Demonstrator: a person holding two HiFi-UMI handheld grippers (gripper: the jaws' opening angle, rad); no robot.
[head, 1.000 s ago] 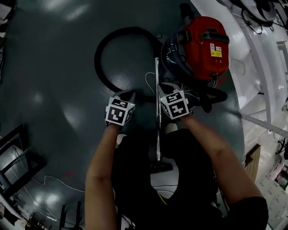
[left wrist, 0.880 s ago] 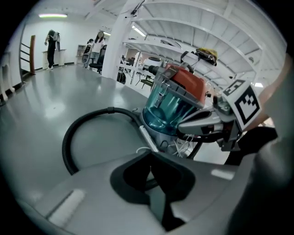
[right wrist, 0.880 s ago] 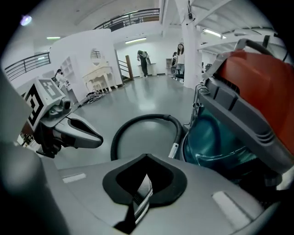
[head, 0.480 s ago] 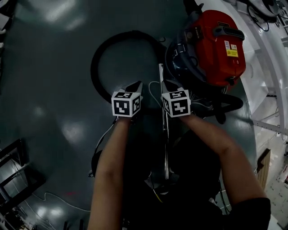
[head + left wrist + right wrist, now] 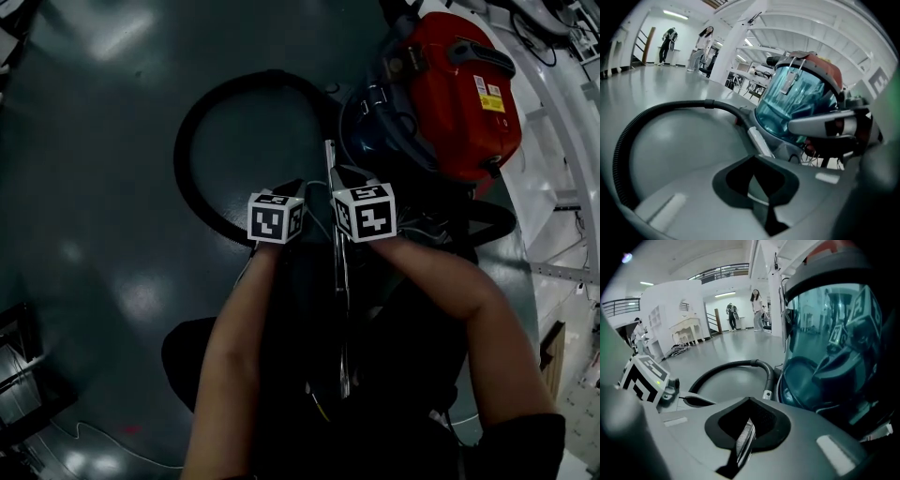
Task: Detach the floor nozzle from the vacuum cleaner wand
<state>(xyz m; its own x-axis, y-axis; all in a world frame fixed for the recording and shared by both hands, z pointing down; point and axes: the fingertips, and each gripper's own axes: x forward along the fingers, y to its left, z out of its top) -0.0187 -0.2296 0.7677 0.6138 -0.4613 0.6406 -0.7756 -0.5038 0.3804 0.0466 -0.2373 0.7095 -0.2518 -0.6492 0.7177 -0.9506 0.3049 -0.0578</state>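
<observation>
The metal wand (image 5: 339,281) lies on the floor, running from the red vacuum cleaner (image 5: 459,89) toward the person. Its near end and the floor nozzle are lost in the dark under the person's body. My left gripper (image 5: 286,187) hangs shut and empty just left of the wand. My right gripper (image 5: 345,174) is shut right over the wand, and the wand's metal tube (image 5: 745,439) shows through the notch below the closed jaws. In the left gripper view, the left gripper (image 5: 761,192) points past the wand's far end (image 5: 759,140) at the teal canister (image 5: 797,103).
A black hose (image 5: 202,122) loops across the floor left of the vacuum. White cables (image 5: 319,183) lie by the wand. A white frame structure (image 5: 562,187) borders the right side. People (image 5: 757,310) stand far off across the hall.
Both grippers have sunk toward the floor and drawn closer together beside the wand. The head has leaned lower, so the nozzle end has slipped out of sight.
</observation>
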